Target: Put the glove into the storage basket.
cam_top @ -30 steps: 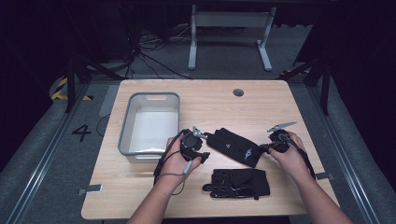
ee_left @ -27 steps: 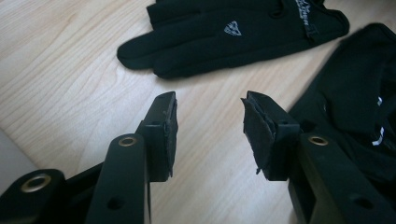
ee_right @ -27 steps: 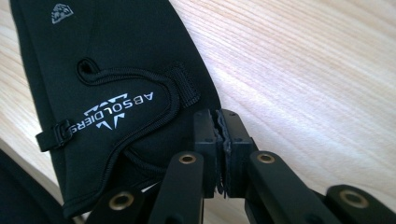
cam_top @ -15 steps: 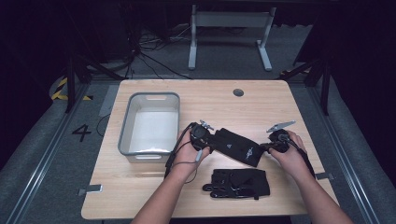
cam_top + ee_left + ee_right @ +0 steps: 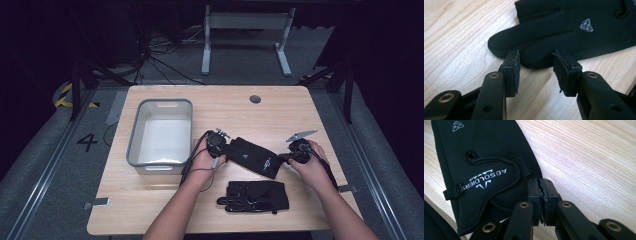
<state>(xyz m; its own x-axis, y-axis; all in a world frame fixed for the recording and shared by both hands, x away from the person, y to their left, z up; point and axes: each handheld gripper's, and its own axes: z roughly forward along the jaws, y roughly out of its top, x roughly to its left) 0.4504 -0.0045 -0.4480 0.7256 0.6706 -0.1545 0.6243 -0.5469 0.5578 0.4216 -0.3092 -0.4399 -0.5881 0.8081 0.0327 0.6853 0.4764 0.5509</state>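
Left tongs (image 5: 535, 72) agape at glove (image 5: 574, 32) fingertips; bin (image 5: 161, 131) beside.

The upper glove (image 5: 481, 157) is carrying white lettering "ABSOLDIERS" at its cuff and a small triangular logo (image 5: 586, 25) on its back. The floor is displaying the numeral "4" (image 5: 88, 142).

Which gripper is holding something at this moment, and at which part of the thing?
The right gripper pinches the cuff edge of the upper black fabric glove. The left gripper holds nothing; its jaws stand open around the glove's fingertips.
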